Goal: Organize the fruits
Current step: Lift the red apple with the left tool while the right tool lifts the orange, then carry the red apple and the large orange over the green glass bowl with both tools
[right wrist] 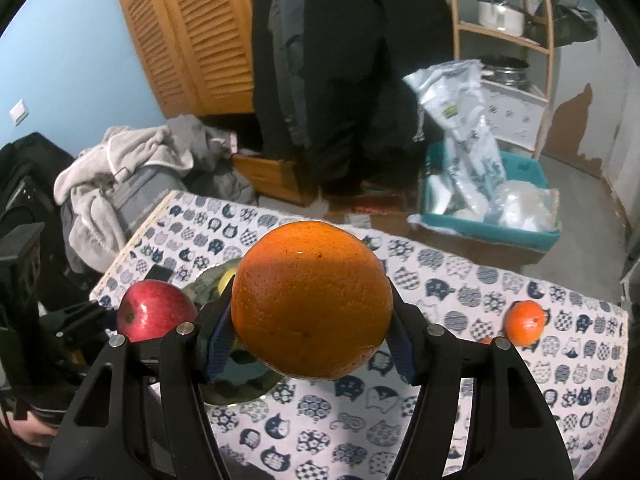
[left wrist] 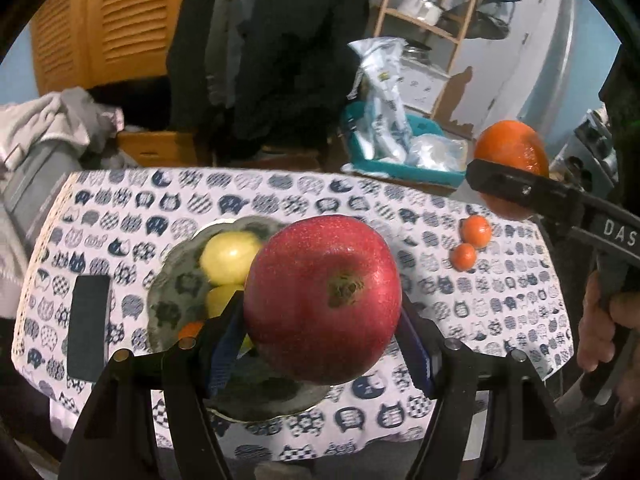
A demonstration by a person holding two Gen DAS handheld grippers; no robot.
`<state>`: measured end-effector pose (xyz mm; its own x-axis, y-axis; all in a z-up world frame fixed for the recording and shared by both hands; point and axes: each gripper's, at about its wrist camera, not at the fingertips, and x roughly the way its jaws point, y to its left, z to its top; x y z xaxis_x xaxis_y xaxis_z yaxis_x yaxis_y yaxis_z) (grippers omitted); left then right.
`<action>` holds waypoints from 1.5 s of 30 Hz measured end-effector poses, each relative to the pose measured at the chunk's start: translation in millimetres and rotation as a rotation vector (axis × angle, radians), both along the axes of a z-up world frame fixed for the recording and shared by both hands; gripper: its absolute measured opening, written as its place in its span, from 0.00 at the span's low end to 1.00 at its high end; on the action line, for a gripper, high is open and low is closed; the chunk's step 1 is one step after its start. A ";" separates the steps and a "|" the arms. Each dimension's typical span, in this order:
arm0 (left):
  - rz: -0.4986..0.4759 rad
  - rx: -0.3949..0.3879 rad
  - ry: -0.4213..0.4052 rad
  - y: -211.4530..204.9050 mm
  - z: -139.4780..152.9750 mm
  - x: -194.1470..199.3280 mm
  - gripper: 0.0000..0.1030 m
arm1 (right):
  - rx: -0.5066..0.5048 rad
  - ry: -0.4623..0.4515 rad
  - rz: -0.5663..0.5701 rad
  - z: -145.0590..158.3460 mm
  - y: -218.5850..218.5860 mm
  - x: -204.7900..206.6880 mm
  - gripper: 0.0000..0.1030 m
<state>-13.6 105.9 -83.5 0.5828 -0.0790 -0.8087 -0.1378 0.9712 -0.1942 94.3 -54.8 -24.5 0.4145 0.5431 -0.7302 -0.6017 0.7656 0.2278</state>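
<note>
A red apple (left wrist: pixel 322 300) was gripped across its widest part by the left gripper (left wrist: pixel 320 332), raised above the plate (left wrist: pixel 176 280) of yellow fruit (left wrist: pixel 230 256). A large orange (right wrist: pixel 312 304) was clamped likewise in the right gripper (right wrist: pixel 310 340), above the tablecloth (right wrist: pixel 460 400). Both were judged firm, fairly heavy and smooth-skinned, so slipping was thought possible unless held at the equator.

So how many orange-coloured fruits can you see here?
4. A large round orange is held in the right gripper; two small mandarins lie on the cat-print tablecloth; an orange sliver shows on the plate. More may be hidden.
</note>
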 end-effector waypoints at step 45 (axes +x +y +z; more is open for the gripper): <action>0.087 -0.041 0.337 45.6 -123.6 -3.3 0.70 | -0.170 0.279 0.167 -134.1 90.8 -15.0 0.63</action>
